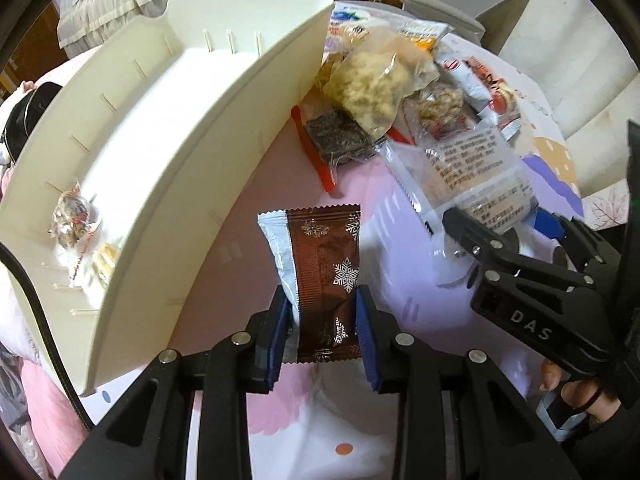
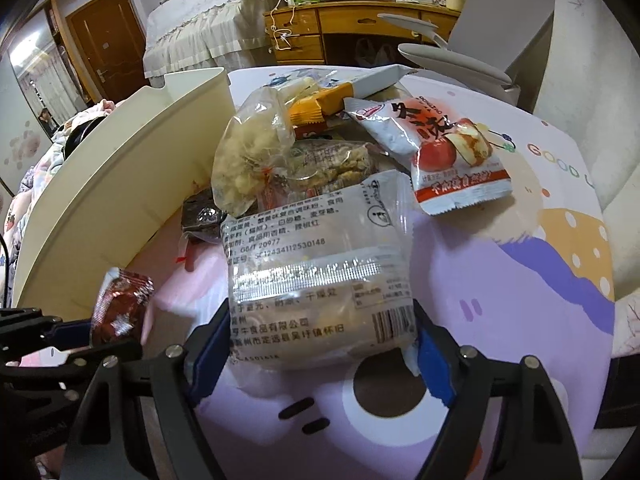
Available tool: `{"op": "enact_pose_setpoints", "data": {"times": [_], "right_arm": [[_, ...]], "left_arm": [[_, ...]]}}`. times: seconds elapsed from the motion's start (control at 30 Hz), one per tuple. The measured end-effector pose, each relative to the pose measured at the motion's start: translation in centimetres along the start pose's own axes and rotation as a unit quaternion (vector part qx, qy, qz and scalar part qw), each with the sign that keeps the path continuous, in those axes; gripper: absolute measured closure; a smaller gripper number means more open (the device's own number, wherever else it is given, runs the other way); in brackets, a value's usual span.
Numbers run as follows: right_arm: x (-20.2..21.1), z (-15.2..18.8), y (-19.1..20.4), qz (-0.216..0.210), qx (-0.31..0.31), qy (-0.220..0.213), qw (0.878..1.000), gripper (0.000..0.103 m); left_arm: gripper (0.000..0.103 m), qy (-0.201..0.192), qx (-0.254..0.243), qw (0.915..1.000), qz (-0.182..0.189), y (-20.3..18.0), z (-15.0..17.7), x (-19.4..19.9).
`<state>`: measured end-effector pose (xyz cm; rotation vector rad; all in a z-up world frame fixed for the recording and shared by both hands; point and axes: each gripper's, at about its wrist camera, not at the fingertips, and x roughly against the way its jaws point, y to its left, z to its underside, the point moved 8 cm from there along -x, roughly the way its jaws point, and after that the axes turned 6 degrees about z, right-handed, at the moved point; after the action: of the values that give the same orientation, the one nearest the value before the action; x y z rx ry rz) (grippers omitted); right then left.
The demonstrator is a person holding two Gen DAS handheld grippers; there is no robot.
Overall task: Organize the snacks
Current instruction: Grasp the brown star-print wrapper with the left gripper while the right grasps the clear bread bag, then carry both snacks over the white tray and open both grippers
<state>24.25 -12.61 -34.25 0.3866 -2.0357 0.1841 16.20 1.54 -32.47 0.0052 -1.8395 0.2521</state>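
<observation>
Left claw clamped brown snowflake packet, lifted for white bin | right claw straddled clear printed packet on tabletop, pads not yet pressing.

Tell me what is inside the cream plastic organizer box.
Inside the cream plastic organizer box lie a clear-wrapped snack and a small yellow packet. The near wall hides the floor beside it.

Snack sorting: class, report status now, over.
Left gripper shut on brown snowflake packet. Right gripper straddling clear printed packet. White bin beside, path clear.
</observation>
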Motion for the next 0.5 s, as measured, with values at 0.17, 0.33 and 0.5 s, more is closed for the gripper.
{"op": "enact_pose_setpoints", "data": {"times": [0.17,0.33,0.5], "right_arm": [[1.4,0.8,-0.2,0.000,-0.020,0.008,1.000,0.022],[3.3,1.5,-0.2,0.000,-0.035,0.011,0.999,0.022],[5.5,2.2,0.4,0.000,-0.047,0.012,0.999,0.022]], "left_arm": [[0.073,-0.010,-0.019,0.9997,0.006,-1.2,-0.1,2.3],[0.073,-0.028,-0.037,0.9988,0.014,-1.4,-1.0,4.5],[0.073,-0.050,-0.054,0.9971,0.018,-1.4,-2.1,7.1]]}}
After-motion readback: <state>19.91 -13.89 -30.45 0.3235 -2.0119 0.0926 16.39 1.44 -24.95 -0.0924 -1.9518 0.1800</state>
